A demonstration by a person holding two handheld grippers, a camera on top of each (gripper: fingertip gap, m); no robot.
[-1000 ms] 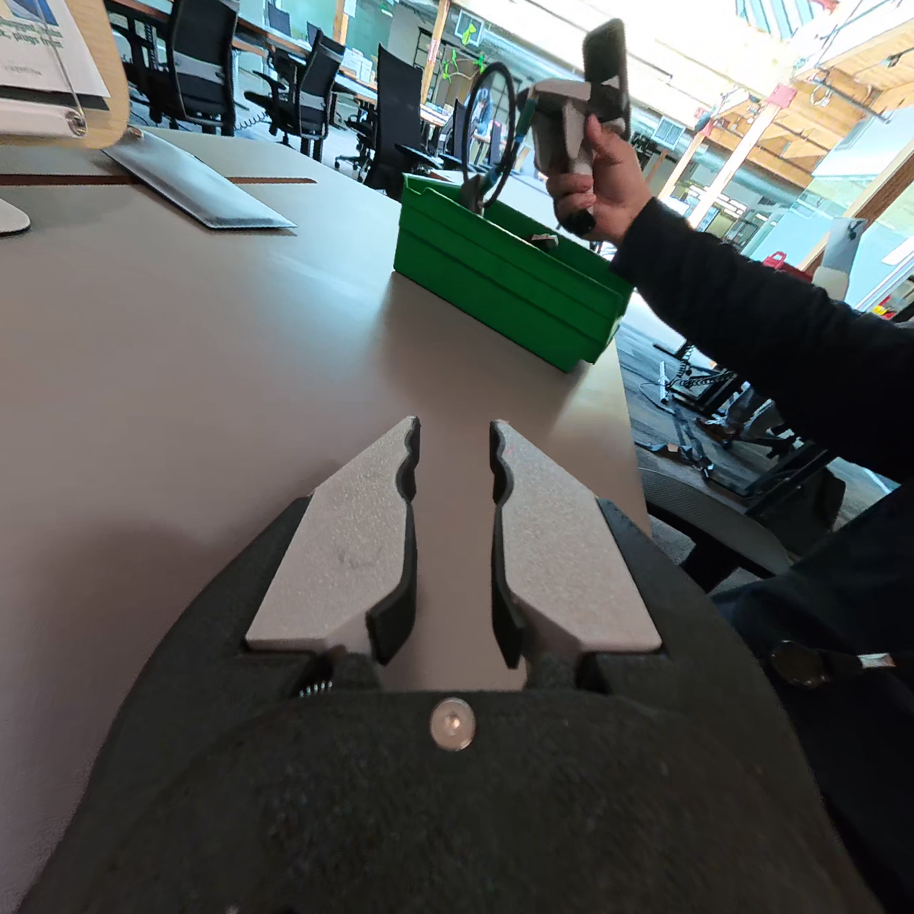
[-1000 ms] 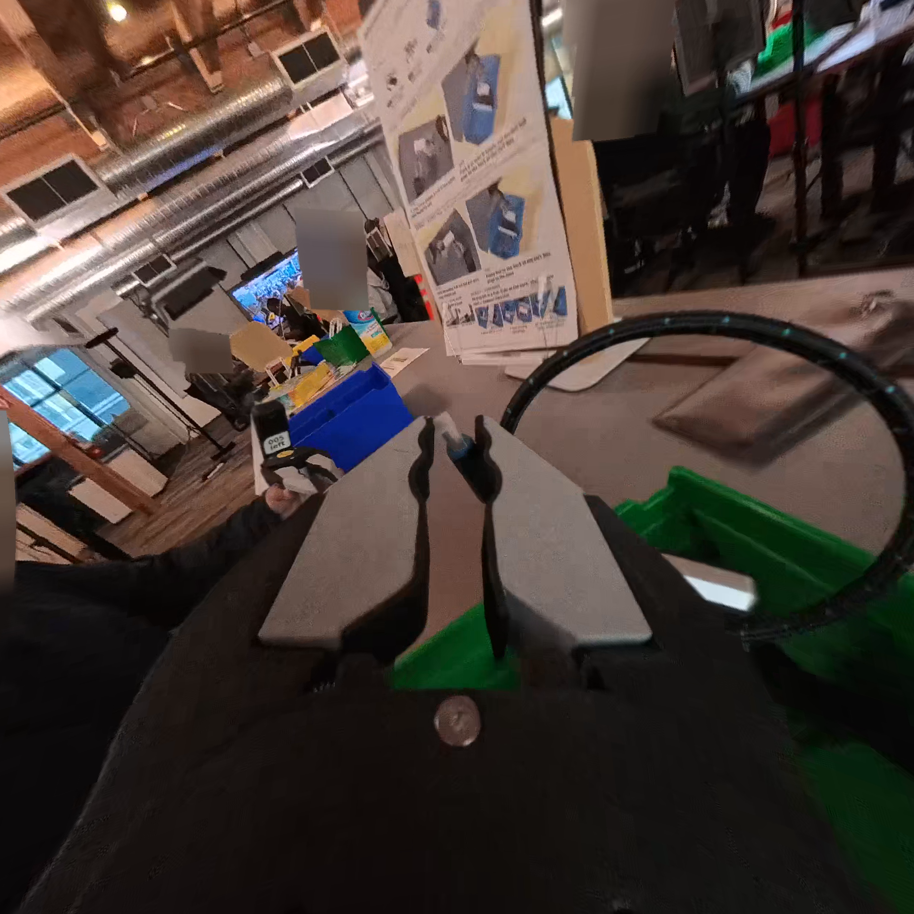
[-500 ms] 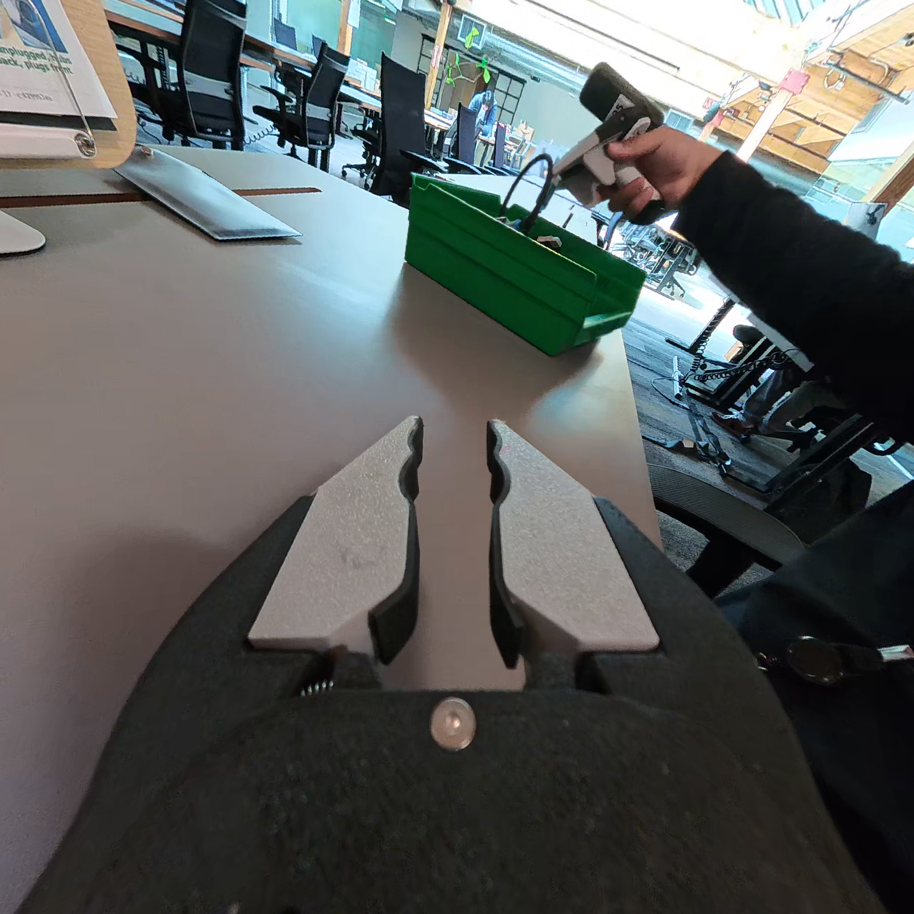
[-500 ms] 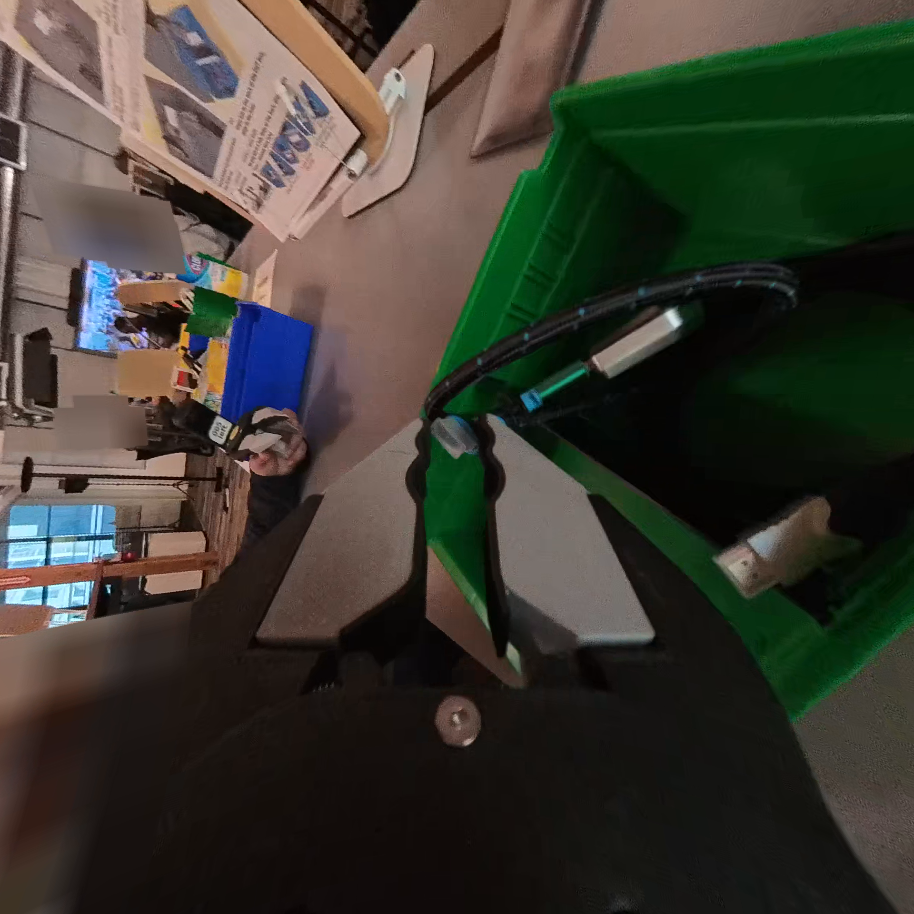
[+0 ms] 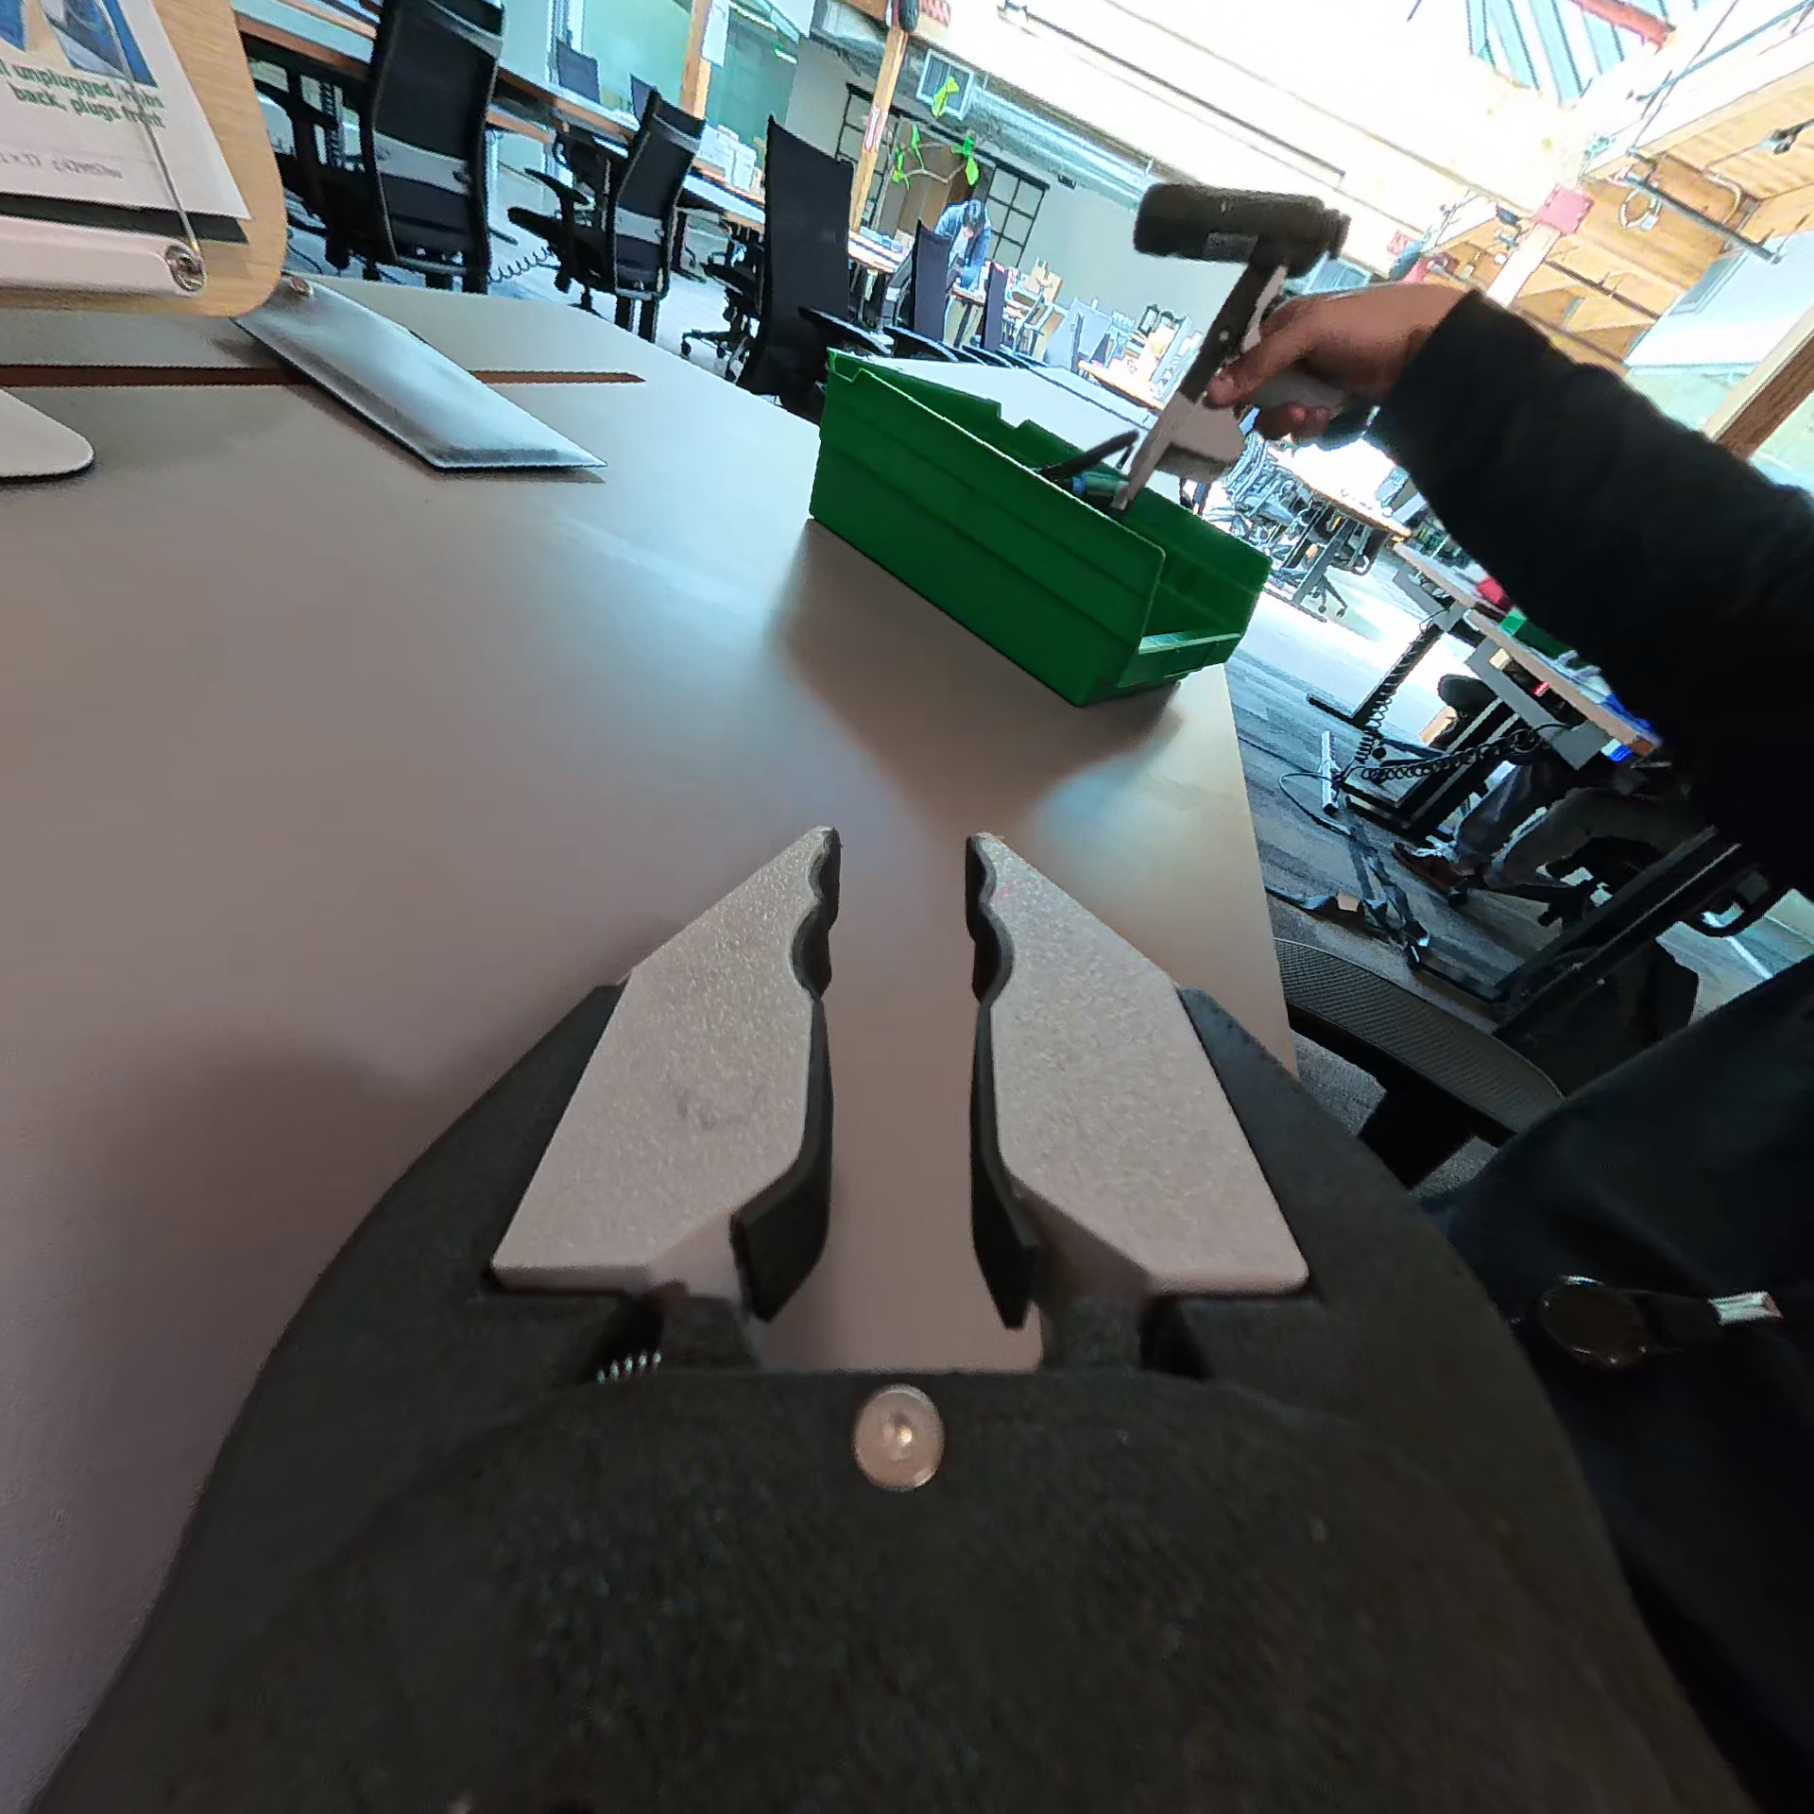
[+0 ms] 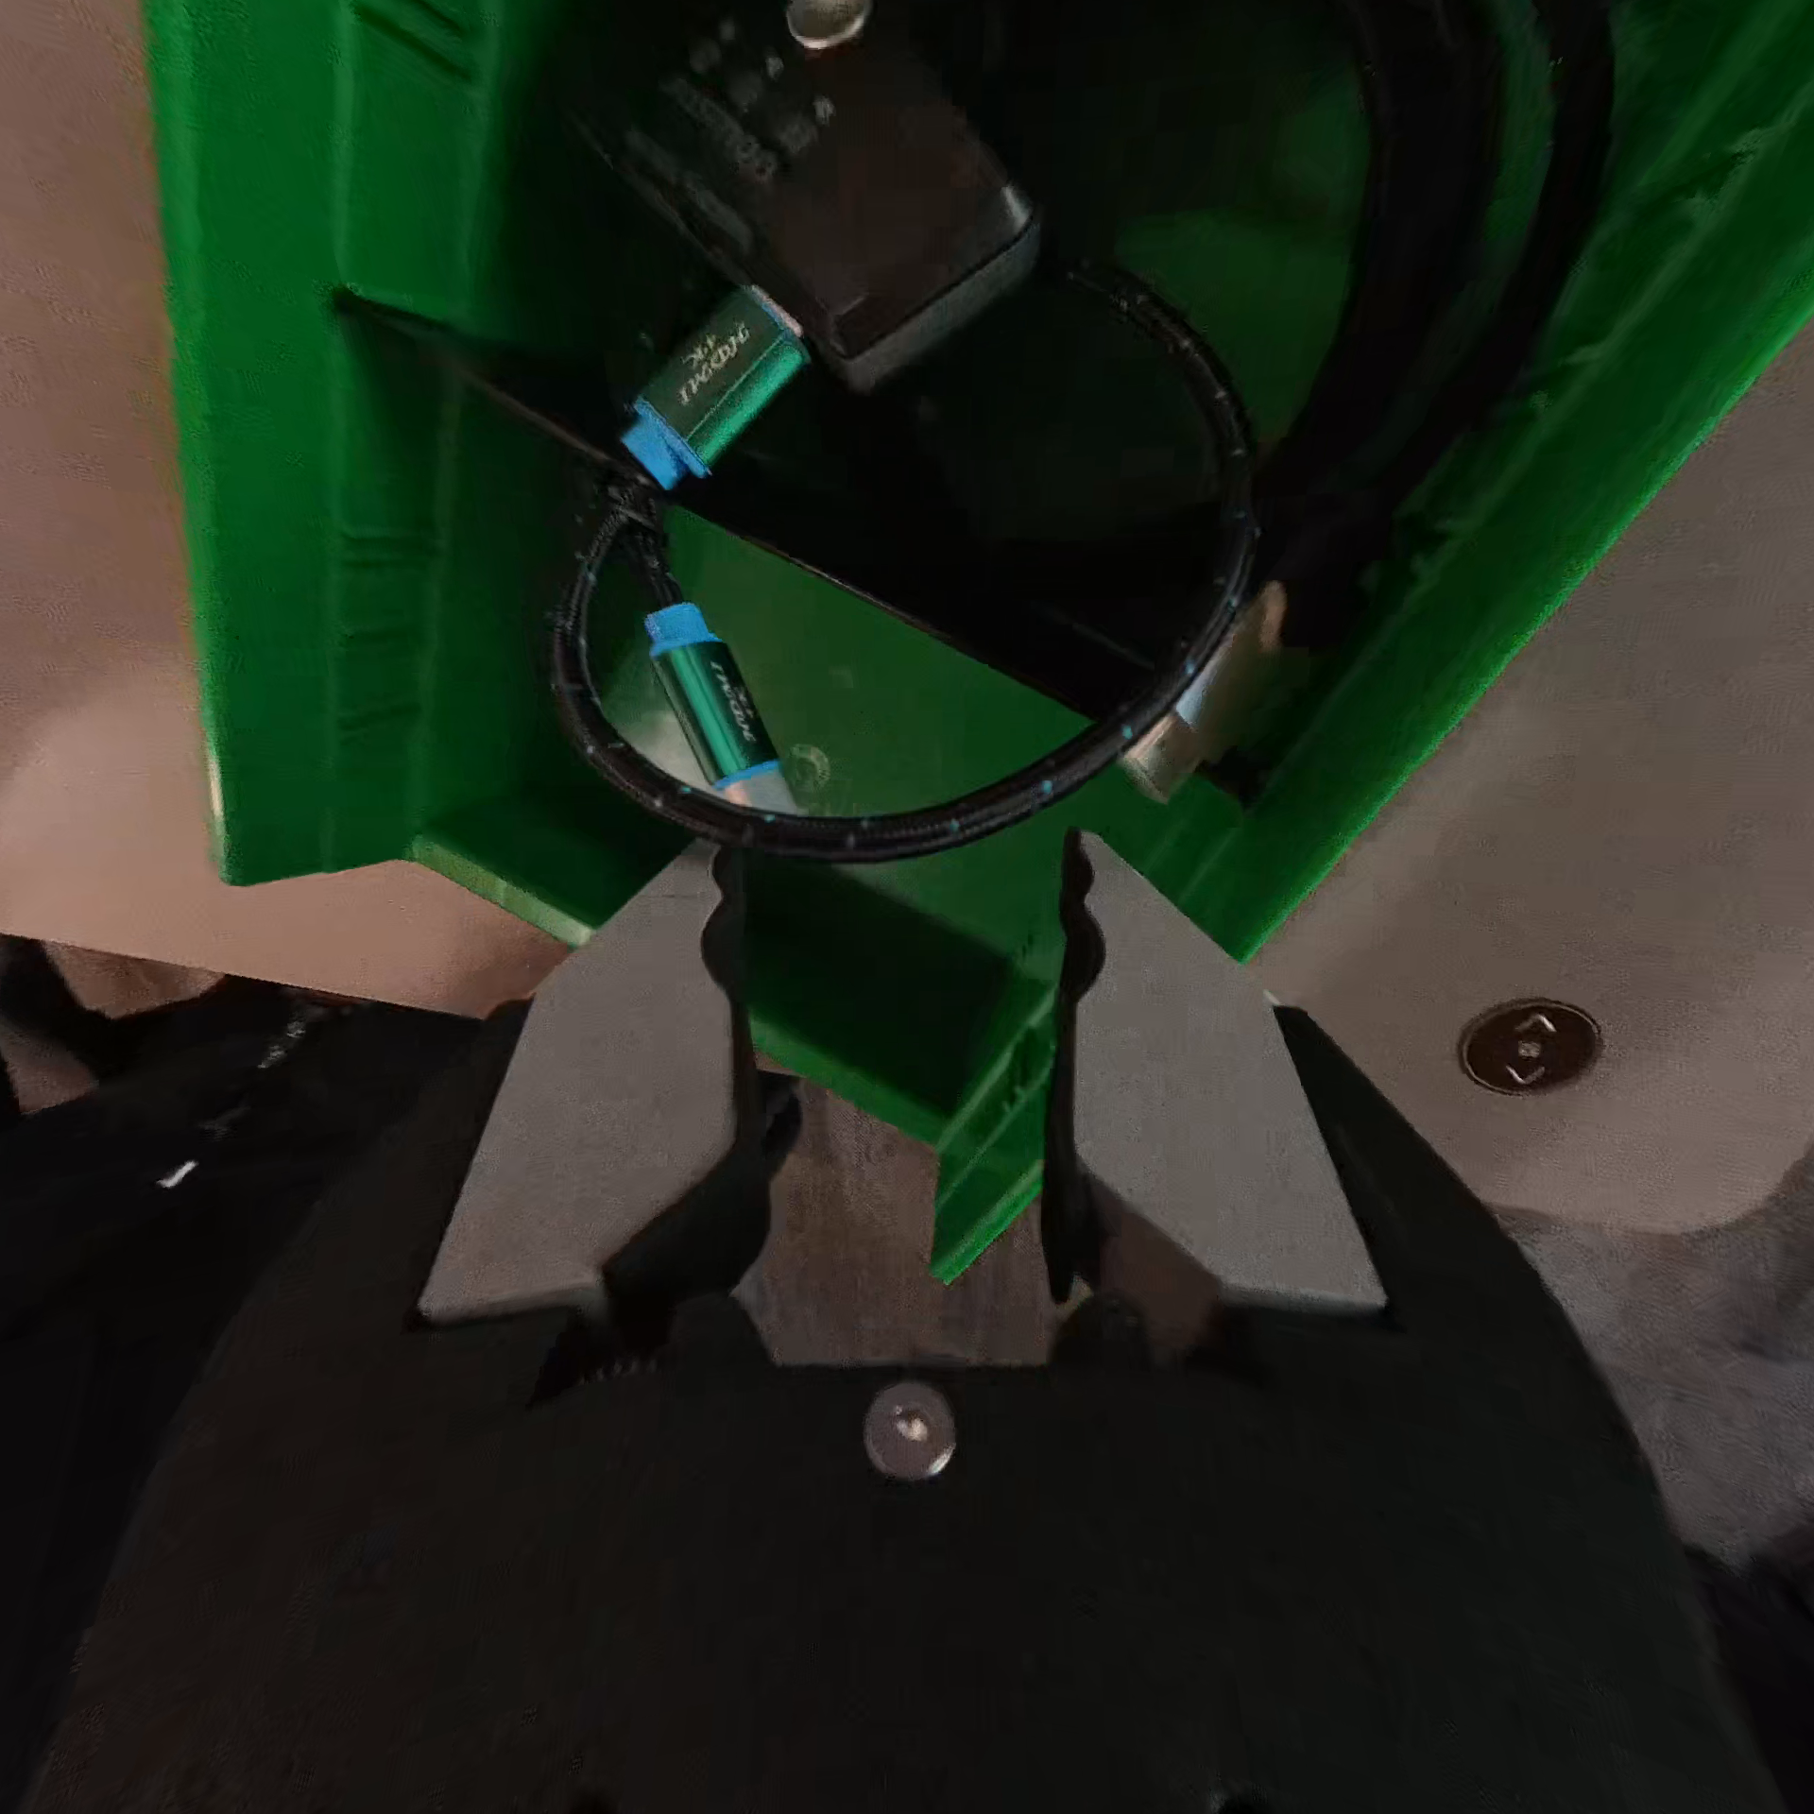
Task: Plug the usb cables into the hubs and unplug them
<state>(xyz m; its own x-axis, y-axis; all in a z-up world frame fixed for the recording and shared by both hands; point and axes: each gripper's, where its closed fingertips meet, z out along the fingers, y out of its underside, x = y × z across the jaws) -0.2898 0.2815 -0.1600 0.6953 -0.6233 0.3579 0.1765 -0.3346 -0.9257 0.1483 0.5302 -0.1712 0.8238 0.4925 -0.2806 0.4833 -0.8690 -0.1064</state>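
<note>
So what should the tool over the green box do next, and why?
Probably lift the right tool straight up, out of the green bin. It is open with nothing between its fingers, and the black braided cable with green plugs lies coiled inside the bin, apparently let go.

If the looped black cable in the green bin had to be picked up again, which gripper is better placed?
Probably the right gripper: it hangs open directly over the green bin, fingertips just short of the black cable. The left gripper sits low over bare table, far from the bin.
</note>
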